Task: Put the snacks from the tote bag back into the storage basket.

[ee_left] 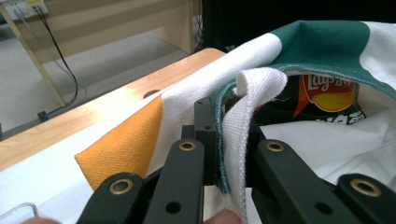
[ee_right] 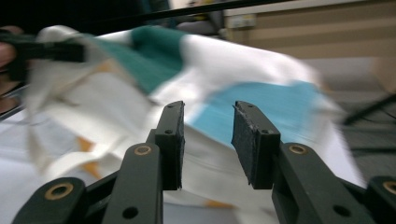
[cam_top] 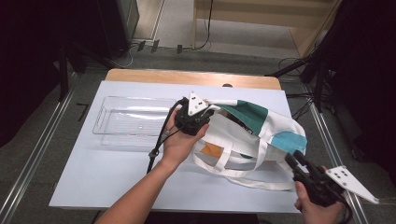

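High view looks down; both claw views closely face the tote bag [cam_top: 252, 135].

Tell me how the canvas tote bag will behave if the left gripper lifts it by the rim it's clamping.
The tote bag will probably sag rather than hold shape: its cloth lies folded and its straps trail loose. The left gripper pinches woven rim, so slipping seems unlikely. The chip packet inside looks light and may slide toward the low end.

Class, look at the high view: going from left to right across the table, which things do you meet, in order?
Clear plastic tray → left gripper → tote bag → right gripper.
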`<state>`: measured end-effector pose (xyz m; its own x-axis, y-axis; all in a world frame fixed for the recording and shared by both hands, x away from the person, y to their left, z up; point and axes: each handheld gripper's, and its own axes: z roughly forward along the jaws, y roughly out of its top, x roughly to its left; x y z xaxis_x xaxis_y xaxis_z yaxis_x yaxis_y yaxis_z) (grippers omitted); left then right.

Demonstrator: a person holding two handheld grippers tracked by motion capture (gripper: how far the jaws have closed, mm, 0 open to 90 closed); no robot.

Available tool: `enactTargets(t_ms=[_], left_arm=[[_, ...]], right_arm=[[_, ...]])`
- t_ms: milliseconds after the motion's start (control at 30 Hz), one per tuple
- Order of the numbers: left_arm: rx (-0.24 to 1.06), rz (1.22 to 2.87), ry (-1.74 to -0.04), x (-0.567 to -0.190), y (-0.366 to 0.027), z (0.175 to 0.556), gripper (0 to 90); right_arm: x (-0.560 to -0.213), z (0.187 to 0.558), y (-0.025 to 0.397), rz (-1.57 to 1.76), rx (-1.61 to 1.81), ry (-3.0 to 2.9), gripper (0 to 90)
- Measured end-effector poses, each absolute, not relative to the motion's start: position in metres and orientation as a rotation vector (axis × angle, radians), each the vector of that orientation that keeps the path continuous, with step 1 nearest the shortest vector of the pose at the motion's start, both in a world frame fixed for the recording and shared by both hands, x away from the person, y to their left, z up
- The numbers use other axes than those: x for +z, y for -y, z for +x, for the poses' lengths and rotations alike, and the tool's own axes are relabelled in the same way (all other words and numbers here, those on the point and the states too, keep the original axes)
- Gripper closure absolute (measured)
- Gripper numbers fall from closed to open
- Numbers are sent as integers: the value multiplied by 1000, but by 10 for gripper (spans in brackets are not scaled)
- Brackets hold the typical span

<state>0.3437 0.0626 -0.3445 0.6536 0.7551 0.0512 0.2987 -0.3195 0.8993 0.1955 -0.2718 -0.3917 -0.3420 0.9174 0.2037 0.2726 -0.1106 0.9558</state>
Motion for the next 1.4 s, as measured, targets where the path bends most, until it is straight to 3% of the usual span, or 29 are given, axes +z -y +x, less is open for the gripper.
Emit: enactTargets(t_ms=[267, 567, 600, 633, 667, 700, 767, 900, 1067, 1200, 1267, 1400], left_arm=[[575, 1894, -831, -341, -61, 340, 857], [544, 1885, -826, -341, -61, 336, 856], [541, 1881, -824, -341, -61, 336, 855], [543, 1881, -823, -341, -61, 335, 851], [548, 1882, -819, -341, -61, 335, 851], [550, 1877, -815, -341, -61, 335, 826], [547, 1859, -806, -341, -61, 335, 791], [604, 1879, -759, -343, -47, 335, 582], [672, 1905, -759, -342, -38, 338, 616], [676, 1927, -764, -339, -35, 349, 720], [647, 1943, -755, -335, -34, 355, 817], [608, 1925, -757, -328, -37, 357, 847]], right_arm=[[-395, 242, 202, 1187, 1439, -1827, 634], [-405, 282, 167, 1194, 1227, -1873, 544], [-408, 286, 165, 1220, 1202, -1888, 578], [-413, 289, 165, 1246, 1183, -1895, 699], [-413, 289, 165, 1246, 1183, -1895, 699], [-417, 288, 167, 1236, 1208, -1942, 811], [-418, 286, 168, 1219, 1216, -1958, 850], [-425, 272, 171, 1210, 1268, -2026, 885], [-434, 259, 164, 1167, 1239, -2104, 889], [-443, 249, 162, 1151, 1223, -2171, 893], [-449, 245, 162, 1159, 1209, -2218, 897], [-455, 242, 162, 1158, 1184, -2270, 899]])
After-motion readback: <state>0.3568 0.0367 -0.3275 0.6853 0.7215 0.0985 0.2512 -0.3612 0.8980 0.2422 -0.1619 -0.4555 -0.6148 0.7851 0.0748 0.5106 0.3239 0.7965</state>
